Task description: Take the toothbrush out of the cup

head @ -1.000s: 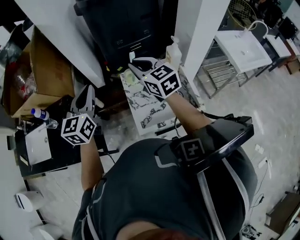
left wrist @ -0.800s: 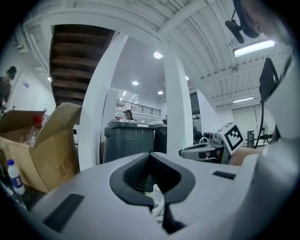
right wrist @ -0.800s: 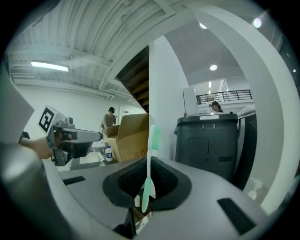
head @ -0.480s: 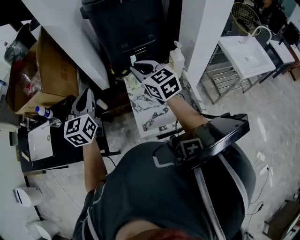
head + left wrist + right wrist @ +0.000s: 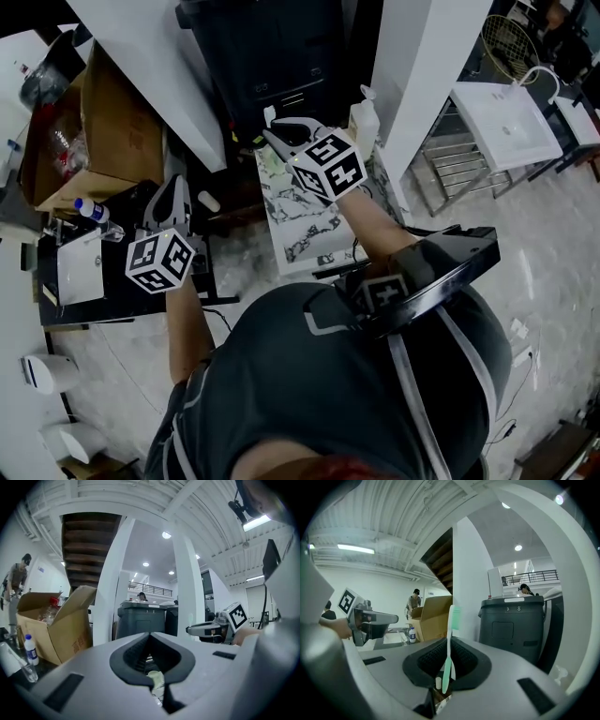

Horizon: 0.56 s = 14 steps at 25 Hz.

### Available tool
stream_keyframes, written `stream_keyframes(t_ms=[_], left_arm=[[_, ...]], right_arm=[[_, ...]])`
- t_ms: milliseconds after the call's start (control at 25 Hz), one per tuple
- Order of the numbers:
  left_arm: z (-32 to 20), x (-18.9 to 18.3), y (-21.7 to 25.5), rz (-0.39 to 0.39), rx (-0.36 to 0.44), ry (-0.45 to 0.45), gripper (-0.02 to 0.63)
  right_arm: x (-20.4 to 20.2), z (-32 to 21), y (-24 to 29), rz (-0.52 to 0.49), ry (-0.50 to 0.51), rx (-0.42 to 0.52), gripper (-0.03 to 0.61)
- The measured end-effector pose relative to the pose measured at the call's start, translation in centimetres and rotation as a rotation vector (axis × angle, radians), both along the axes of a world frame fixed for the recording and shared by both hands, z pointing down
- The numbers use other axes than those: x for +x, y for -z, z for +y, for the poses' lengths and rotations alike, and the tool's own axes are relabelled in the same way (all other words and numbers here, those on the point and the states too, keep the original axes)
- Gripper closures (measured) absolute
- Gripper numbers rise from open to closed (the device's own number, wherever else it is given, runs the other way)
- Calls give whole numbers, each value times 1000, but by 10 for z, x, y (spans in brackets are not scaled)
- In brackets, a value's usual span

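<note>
Room: big bright hall with white pillars [image 5: 427, 56], a pale floor [image 5: 553, 234] and round lamps in a white ceiling.
Worktop: a marble worktop [image 5: 309, 225] stands in front of the person. A soap bottle [image 5: 364, 117] stands by its far right corner.
Right tongs: the right tongs [image 5: 447, 663] are clenched on the toothbrush [image 5: 450, 630], above the far left corner of the marble worktop.
Toothbrush: white and light green. It stands upright with the brush end up, and its handle is pinched low down between the dark pads.
Left tongs: the left tongs [image 5: 151, 667] look clenched too. They are held off the left edge of the marble worktop, above a dark worktop [image 5: 122, 300].
Hard to see: a small pale bit [image 5: 156, 679] sits low in the gap of the left tongs, and I cannot tell what it is. A pale green thing [image 5: 268, 159] at the far left corner of the marble worktop is half hidden under the right tongs, and I cannot tell what that is either.
Cut off: the person's grey shirt [image 5: 309, 394] fills the near part of the head view and hides the near edge of the marble worktop.
Around: a dark bin [image 5: 272, 47] stands behind the marble worktop. A cardboard box [image 5: 103, 131] is off to the left, with a small blue-capped bottle [image 5: 91, 210] near it. A white sink [image 5: 502, 117] is far to the right.
</note>
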State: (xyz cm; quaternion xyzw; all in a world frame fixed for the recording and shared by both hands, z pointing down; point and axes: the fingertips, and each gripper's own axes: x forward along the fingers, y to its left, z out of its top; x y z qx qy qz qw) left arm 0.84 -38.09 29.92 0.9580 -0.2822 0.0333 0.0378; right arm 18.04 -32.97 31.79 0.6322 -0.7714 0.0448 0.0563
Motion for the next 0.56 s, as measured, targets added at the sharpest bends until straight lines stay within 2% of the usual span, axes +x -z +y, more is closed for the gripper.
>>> stream_keyframes(t_ms=[560], left_arm=[[17, 8, -6, -40, 5, 52, 604]], right_arm=[[7, 0, -5, -23, 66, -3, 535]])
